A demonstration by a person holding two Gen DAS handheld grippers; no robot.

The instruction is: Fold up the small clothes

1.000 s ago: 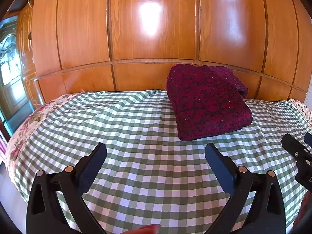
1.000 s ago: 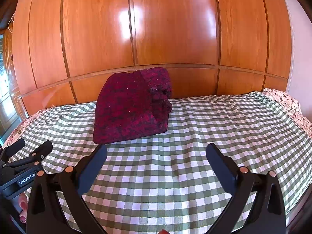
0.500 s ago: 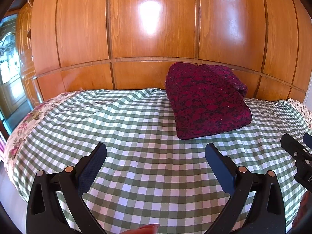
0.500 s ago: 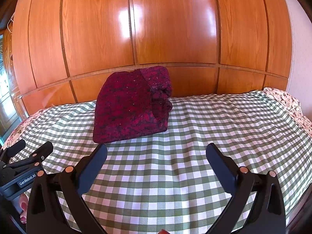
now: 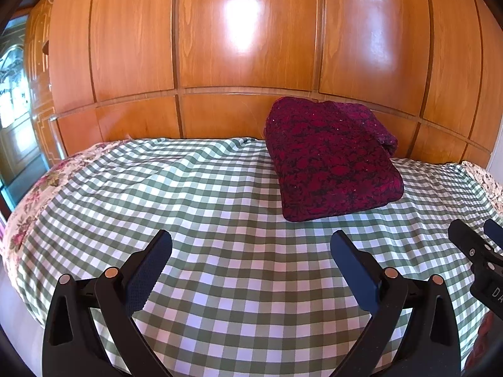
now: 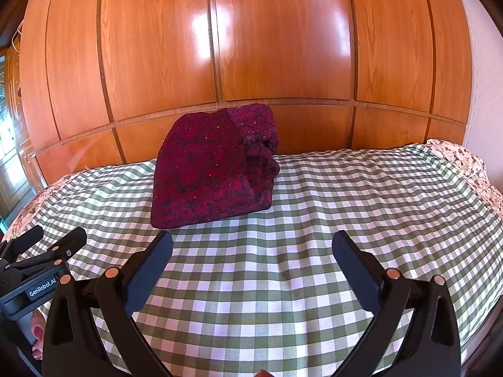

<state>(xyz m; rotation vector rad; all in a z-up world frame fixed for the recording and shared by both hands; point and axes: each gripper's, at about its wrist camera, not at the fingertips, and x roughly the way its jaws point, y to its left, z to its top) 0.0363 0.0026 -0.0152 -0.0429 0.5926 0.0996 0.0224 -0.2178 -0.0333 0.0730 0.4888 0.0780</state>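
Observation:
A dark red patterned garment (image 5: 333,163) lies folded into a thick square on the green-checked bedspread (image 5: 220,207), near the far side by the wooden wall. It also shows in the right wrist view (image 6: 213,169). My left gripper (image 5: 251,245) is open and empty, hovering over the near part of the bed, short of the garment. My right gripper (image 6: 251,245) is open and empty too, to the right of the left one. Each gripper shows at the edge of the other's view: the right one (image 5: 478,251), the left one (image 6: 47,248).
A glossy wooden panelled wall (image 5: 245,47) stands right behind the bed. A floral sheet (image 5: 34,194) shows at the bed's left edge and at its right corner (image 6: 462,163). A doorway or window (image 5: 15,110) is at far left.
Both grippers have drawn back and risen slightly, so the folded garment sits a little farther off. Both stay open. The garment has not moved.

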